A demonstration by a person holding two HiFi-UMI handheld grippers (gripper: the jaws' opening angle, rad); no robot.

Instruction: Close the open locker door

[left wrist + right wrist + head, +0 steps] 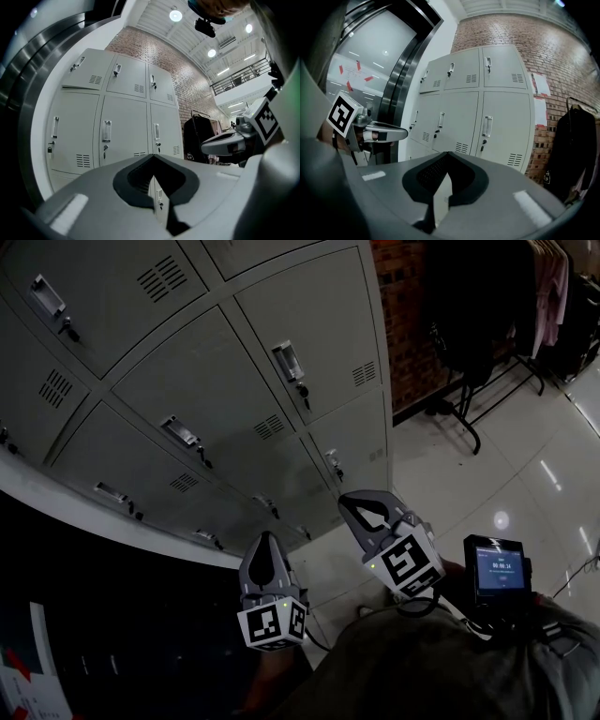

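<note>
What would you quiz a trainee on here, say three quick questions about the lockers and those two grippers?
1. True or false: the left gripper is gripping a cup.
2. The wall behind the lockers is: A brick, B tiled, C wooden.
3. Fill in: the right gripper has its jaws ____, with nothing between them.
Key: 1 false; 2 A; 3 shut.

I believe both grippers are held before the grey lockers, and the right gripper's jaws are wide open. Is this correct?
Not quite. The right gripper view shows the right gripper with its jaws shut, tips together, nothing between them. It is held before the grey lockers, as you say.
</note>
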